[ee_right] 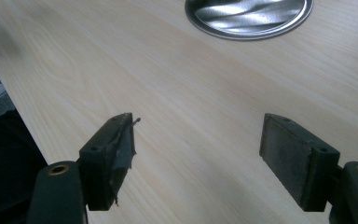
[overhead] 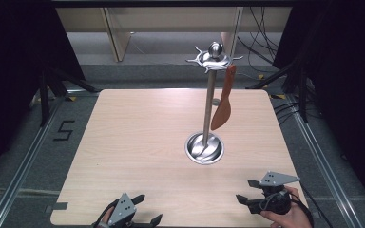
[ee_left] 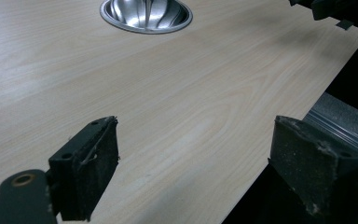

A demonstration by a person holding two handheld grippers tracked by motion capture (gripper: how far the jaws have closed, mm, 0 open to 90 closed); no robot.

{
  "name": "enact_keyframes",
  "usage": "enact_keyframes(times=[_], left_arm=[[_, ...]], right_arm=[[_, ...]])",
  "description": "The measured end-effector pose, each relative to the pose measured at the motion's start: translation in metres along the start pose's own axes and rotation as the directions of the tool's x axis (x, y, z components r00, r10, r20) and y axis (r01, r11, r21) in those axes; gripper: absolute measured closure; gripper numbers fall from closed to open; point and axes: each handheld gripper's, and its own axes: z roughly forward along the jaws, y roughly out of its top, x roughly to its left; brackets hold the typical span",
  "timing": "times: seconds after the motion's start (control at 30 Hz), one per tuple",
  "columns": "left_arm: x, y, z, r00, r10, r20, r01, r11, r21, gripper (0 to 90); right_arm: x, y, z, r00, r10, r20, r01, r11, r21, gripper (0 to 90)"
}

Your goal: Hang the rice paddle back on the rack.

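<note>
Left tool (overhead: 147, 209), right tool (overhead: 248, 191), both agape

We take the pale wooden desk (overhead: 138, 142) as our landmark. Around it lies a grey carpeted floor (overhead: 24, 142), with metal rails (overhead: 19, 171) running along its left and right sides. Left of the desk, a black "5" (overhead: 64, 129) is marked on the floor. Black curtains (overhead: 19, 42) hang on both sides. Beyond the desk we see loose cables (overhead: 261, 47) and a light wooden panel (overhead: 119, 33).
</note>
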Motion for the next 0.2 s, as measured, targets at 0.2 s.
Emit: enact_keyframes(times=[0.2], left_arm=[[0.0012, -0.0001, 0.0006, 1.0000, -0.002, 0.000, 0.002, 1.0000, -0.001, 14.7]], right_arm=[[-0.0014, 0.0001, -0.0019, 1.0000, 0.006, -0.002, -0.006, 1.0000, -0.007, 27.1]])
